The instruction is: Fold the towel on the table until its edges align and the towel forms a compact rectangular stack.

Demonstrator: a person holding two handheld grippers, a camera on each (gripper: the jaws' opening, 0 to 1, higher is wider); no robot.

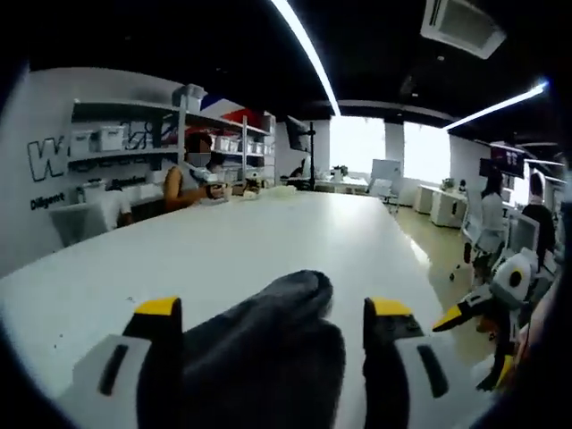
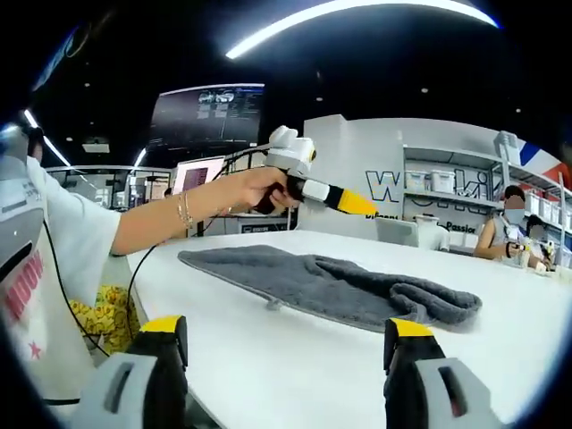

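A dark grey towel lies on the white table, flat at its left end and bunched into a thick fold at its right end. My left gripper, held in a hand, hovers above the towel's far side without touching it. In the left gripper view the bunched towel shows between the wide-apart jaws of the left gripper, which is open. My right gripper is open over bare table, short of the towel's near edge. It also enters the left gripper view as the right gripper, off the table's right edge.
The long white table stretches away. Two people sit at its far left end before shelves with boxes. Other people stand by desks at the right. The holder's arm and white shirt sit left of the table edge.
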